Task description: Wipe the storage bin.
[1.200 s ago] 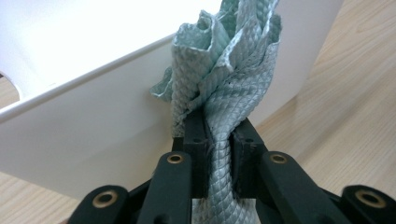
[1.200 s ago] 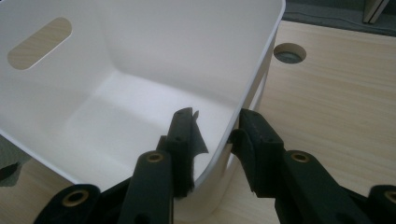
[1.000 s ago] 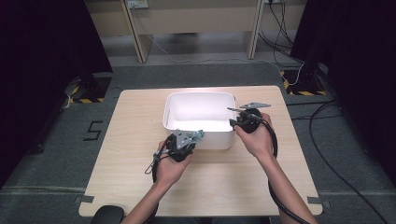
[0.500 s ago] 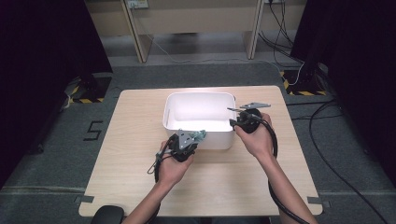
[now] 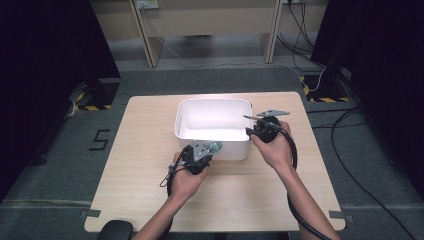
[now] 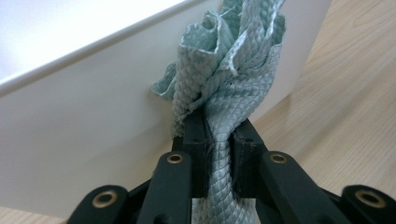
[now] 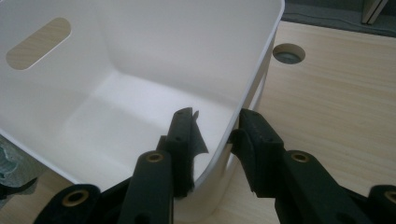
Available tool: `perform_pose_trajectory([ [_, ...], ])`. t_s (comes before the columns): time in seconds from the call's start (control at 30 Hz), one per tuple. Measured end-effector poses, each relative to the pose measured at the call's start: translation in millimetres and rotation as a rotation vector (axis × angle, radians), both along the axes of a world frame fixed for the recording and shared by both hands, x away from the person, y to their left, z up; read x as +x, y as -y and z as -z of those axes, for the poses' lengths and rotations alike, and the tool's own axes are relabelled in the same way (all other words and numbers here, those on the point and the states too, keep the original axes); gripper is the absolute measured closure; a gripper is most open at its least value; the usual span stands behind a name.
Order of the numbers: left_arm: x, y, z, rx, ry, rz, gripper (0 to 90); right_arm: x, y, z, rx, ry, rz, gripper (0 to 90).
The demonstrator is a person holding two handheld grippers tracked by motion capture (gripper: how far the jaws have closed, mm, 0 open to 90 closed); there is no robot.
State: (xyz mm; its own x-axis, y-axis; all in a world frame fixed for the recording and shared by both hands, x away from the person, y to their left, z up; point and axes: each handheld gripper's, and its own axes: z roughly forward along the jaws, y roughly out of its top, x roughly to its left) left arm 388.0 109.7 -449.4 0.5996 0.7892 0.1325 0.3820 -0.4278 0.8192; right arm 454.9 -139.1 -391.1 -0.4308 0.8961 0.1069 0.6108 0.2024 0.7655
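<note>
A white plastic bin (image 5: 212, 102) stands in the middle of the wooden table (image 5: 145, 150). My left gripper (image 5: 212, 146) is at the outside of the bin's near wall, shut on a bunched pale green quilted cloth (image 6: 233, 70). The cloth sticks up past the jaws (image 6: 219, 128) and leans against the bin wall (image 6: 93, 116). My right gripper (image 5: 248, 131) is at the bin's near right corner. In the right gripper view its jaws (image 7: 217, 123) straddle the bin wall (image 7: 140, 56), one inside and one outside, pressed on it. The bin's inside looks bare.
The bin has an oval handle slot (image 7: 37, 43) in its far wall. A round cable hole (image 7: 288, 53) is cut in the tabletop beyond the bin. Cables (image 5: 350, 165) run over the grey floor to the right of the table.
</note>
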Motion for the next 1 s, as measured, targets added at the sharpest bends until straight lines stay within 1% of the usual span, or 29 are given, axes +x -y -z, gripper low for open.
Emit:
perform_pose_trajectory([
  [0.1,-0.1,0.5,1.3,0.000,-0.004,0.000,78.8,0.1,0.1,0.0,-0.002,0.001,-0.001,67.4],
  [0.13,0.2,0.3,1.6,0.006,-0.005,0.004,78.8,0.0,0.1,-0.1,-0.002,0.000,0.000,67.4],
  [0.37,0.9,1.5,7.2,0.006,-0.010,0.004,78.8,0.2,0.2,0.1,-0.002,0.003,-0.001,67.4],
  [0.67,1.6,2.4,10.9,0.007,-0.016,0.005,78.8,-0.1,0.0,0.2,0.002,0.001,0.002,67.4],
  [1.0,2.7,2.8,16.8,0.020,-0.024,0.007,78.8,0.0,-0.4,0.3,0.002,0.002,0.000,67.3],
])
